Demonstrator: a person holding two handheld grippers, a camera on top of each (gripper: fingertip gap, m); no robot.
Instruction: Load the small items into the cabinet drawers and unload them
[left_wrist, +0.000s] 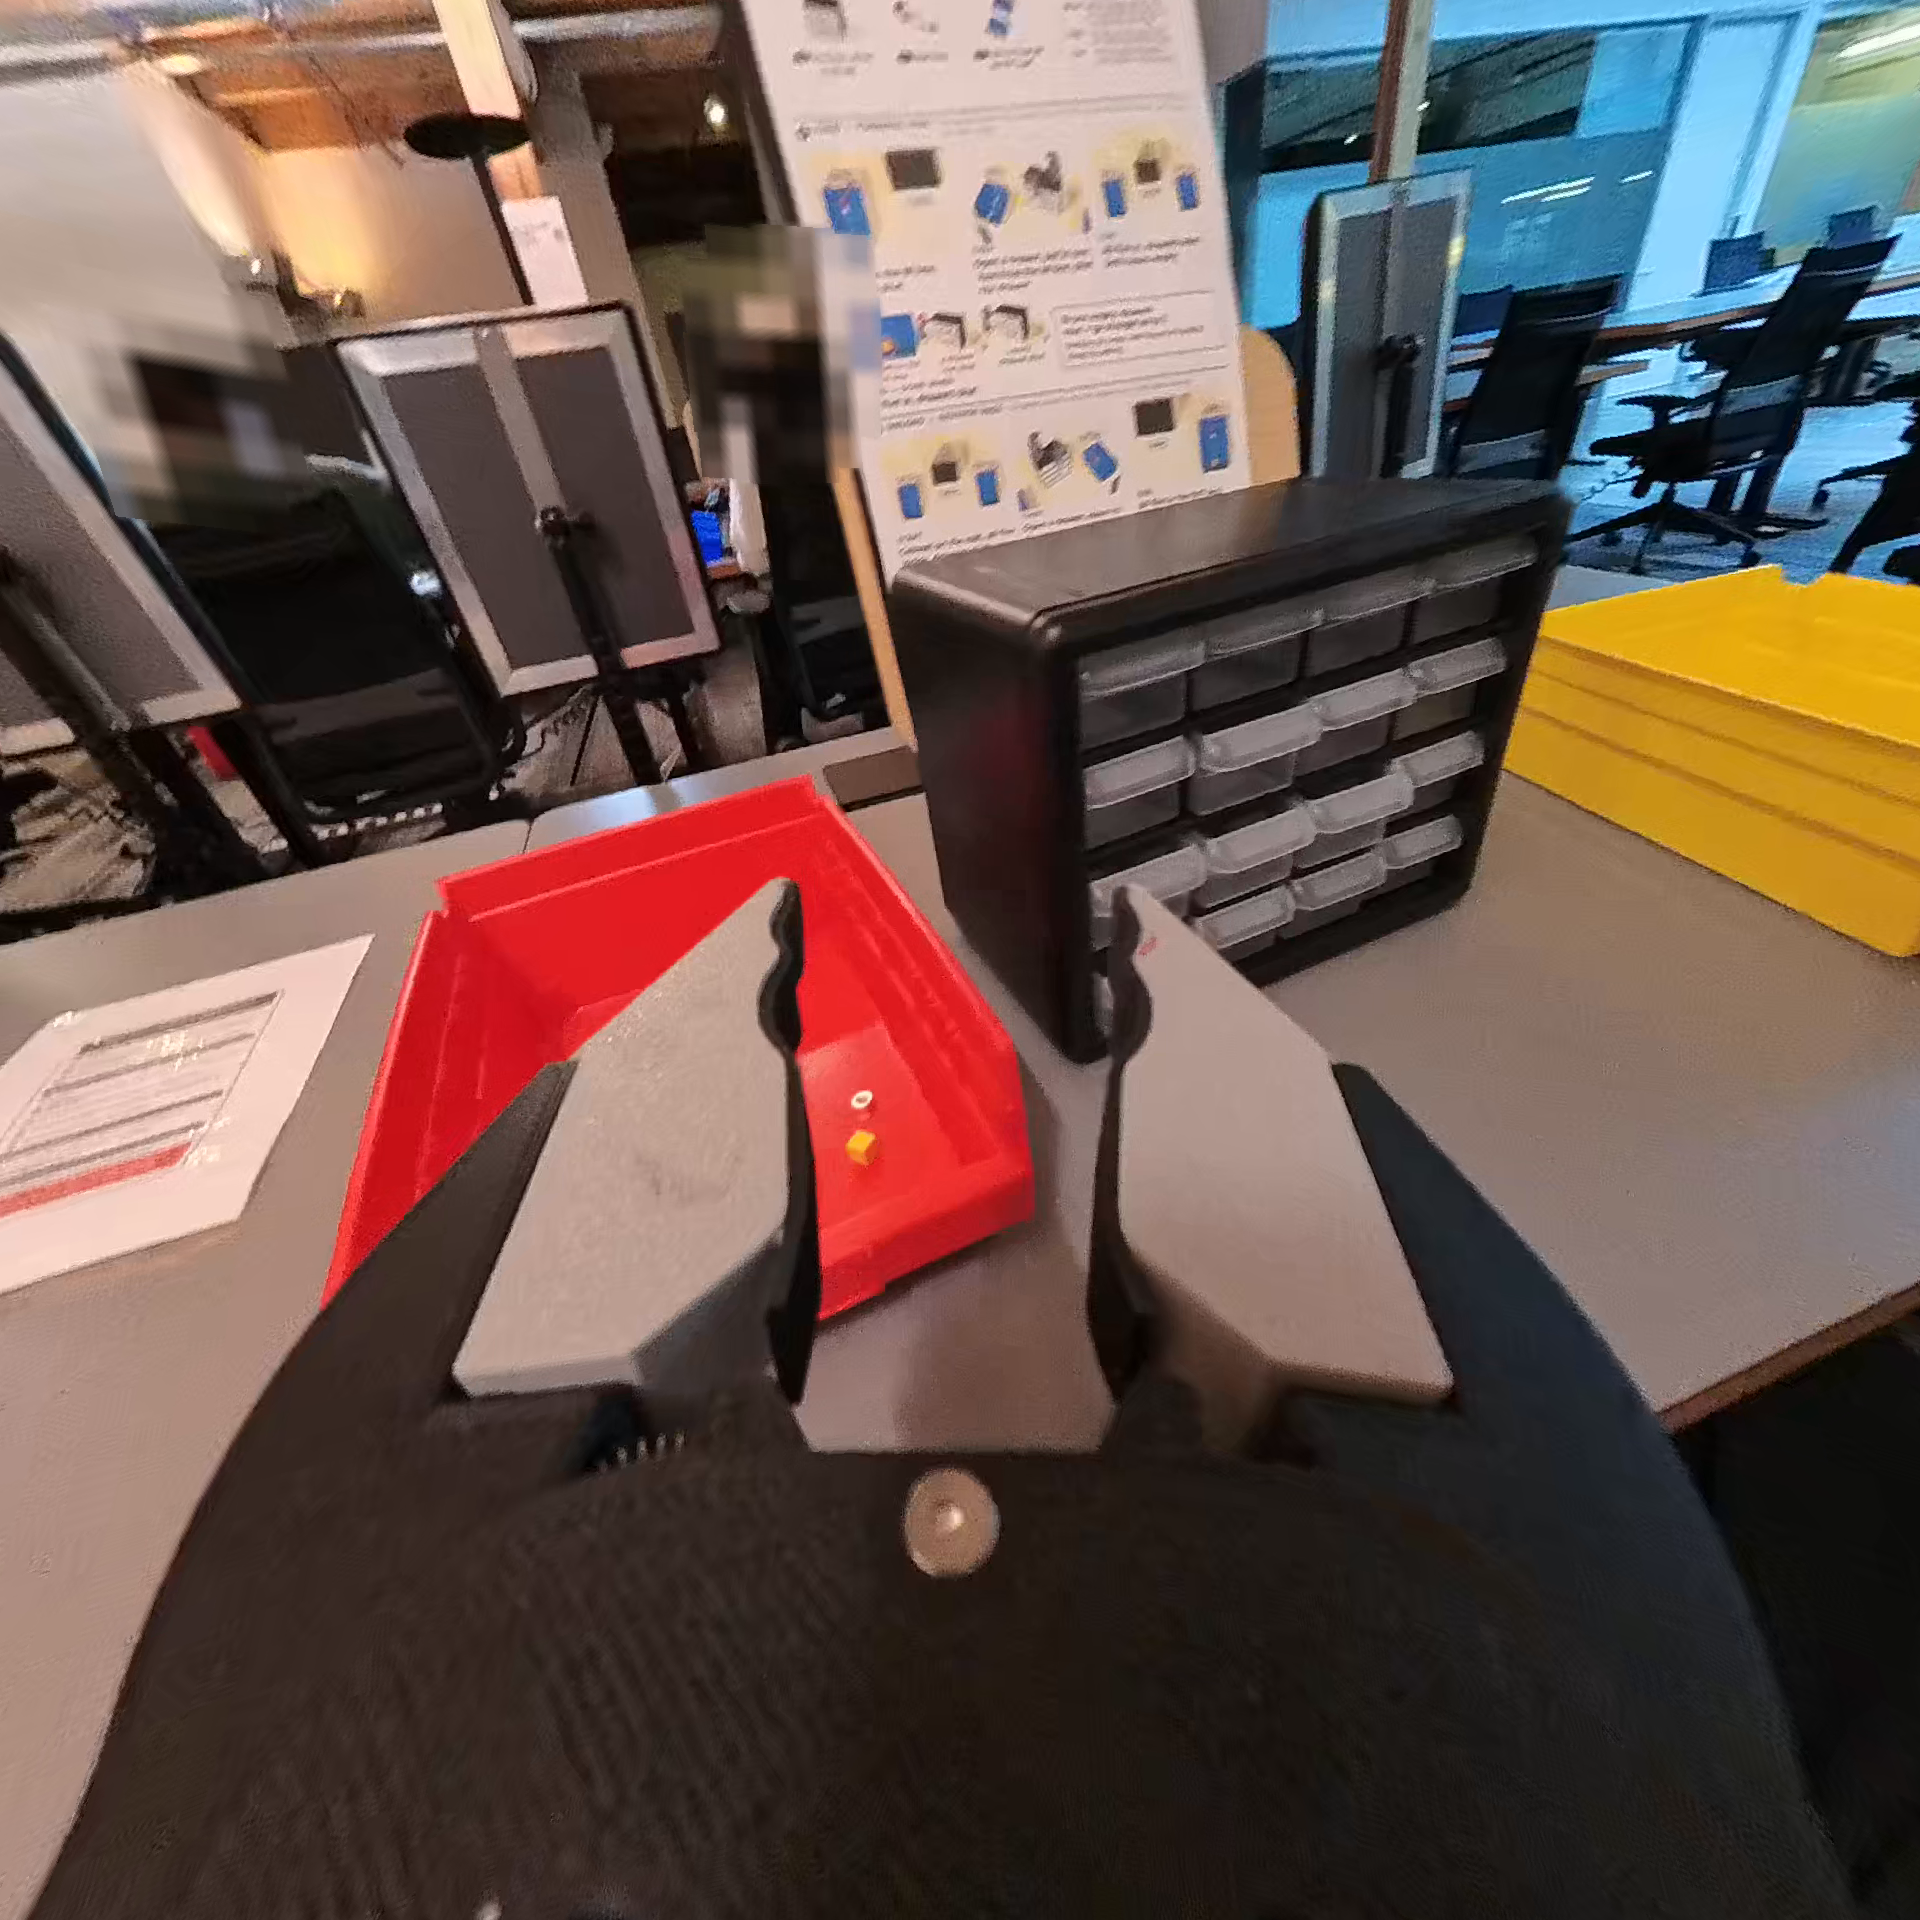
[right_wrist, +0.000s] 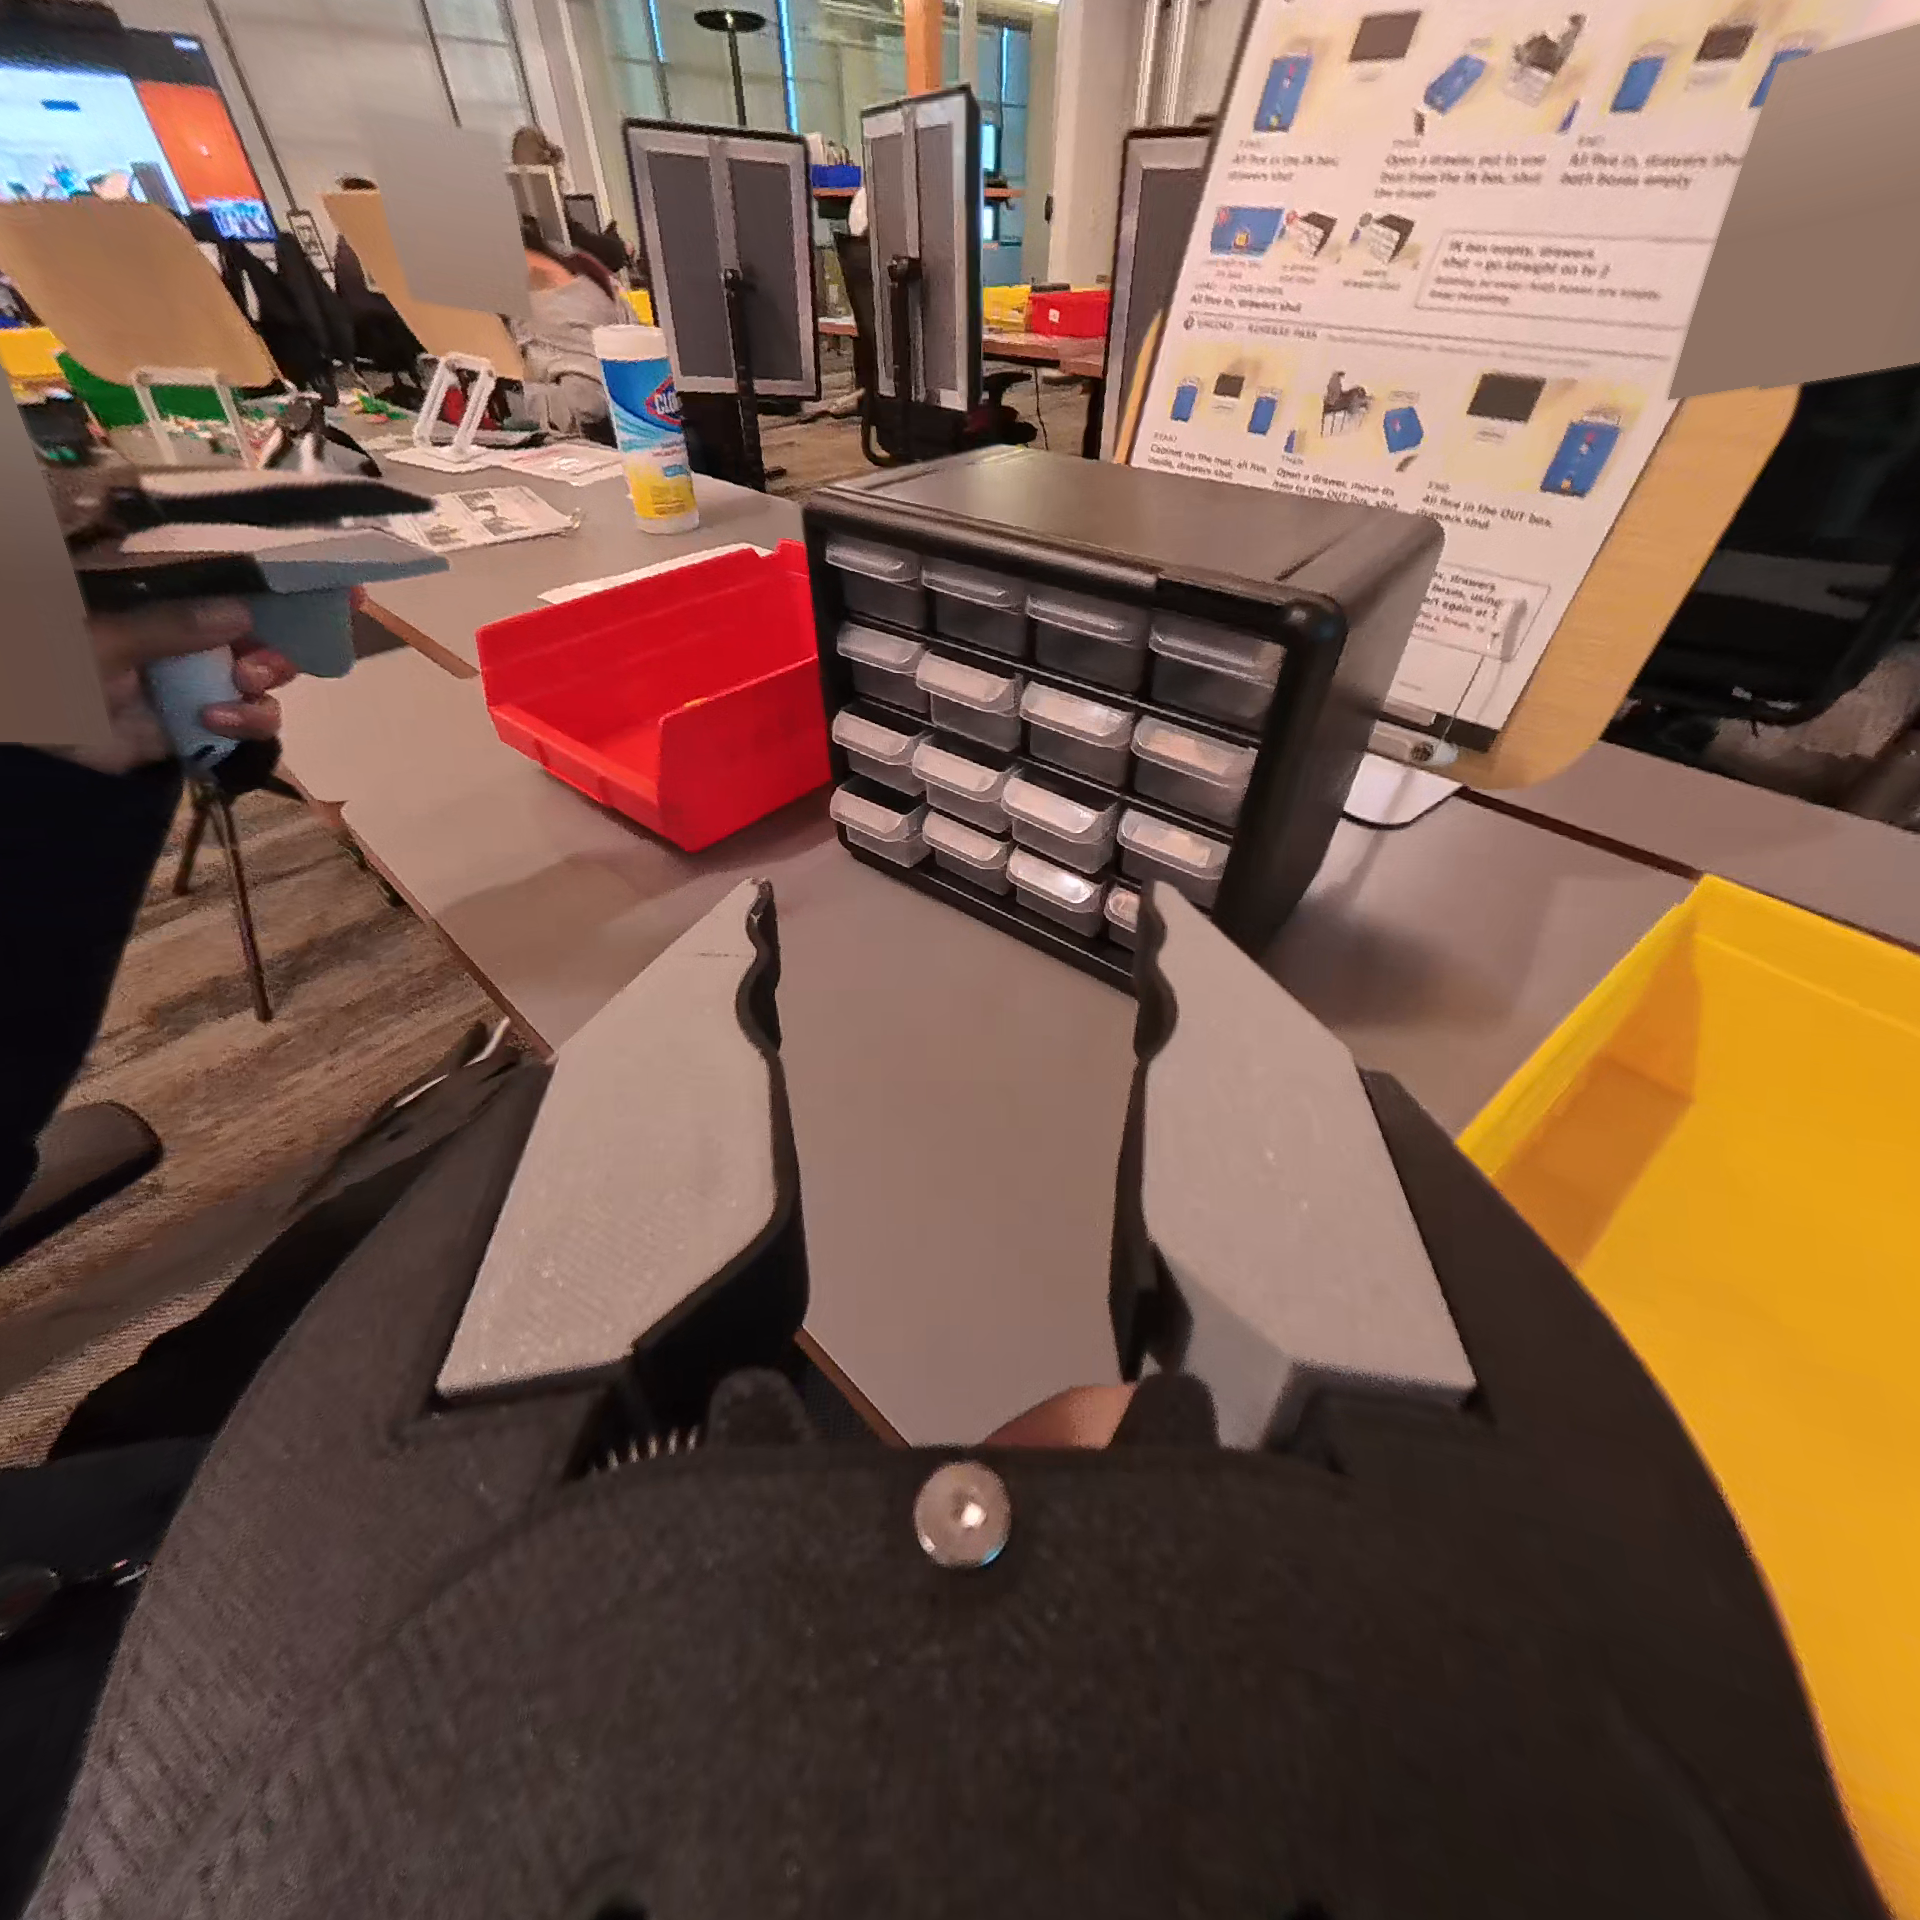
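A black cabinet (left_wrist: 1226, 727) with small clear drawers stands on the grey table (left_wrist: 1558, 1091); it also shows in the right wrist view (right_wrist: 1060, 707), with several drawers pulled a little out. A red bin (left_wrist: 644, 966) beside it holds a small yellow item (left_wrist: 860, 1146) and a small white ring (left_wrist: 860, 1099). My left gripper (left_wrist: 951, 914) is open and empty, above the red bin's near right corner. My right gripper (right_wrist: 951, 914) is open and empty above bare table in front of the cabinet. The left gripper also shows far left in the right wrist view (right_wrist: 291, 540), held by a hand.
A yellow bin (right_wrist: 1714, 1195) lies at the right; it also shows in the left wrist view (left_wrist: 1725, 727). A printed sheet (left_wrist: 145, 1091) lies left of the red bin (right_wrist: 644, 707). An instruction board (right_wrist: 1434, 260) stands behind the cabinet. A wipes canister (right_wrist: 649, 426) stands at the back. Some 35 cm of space lies between my two pairs of fingers.
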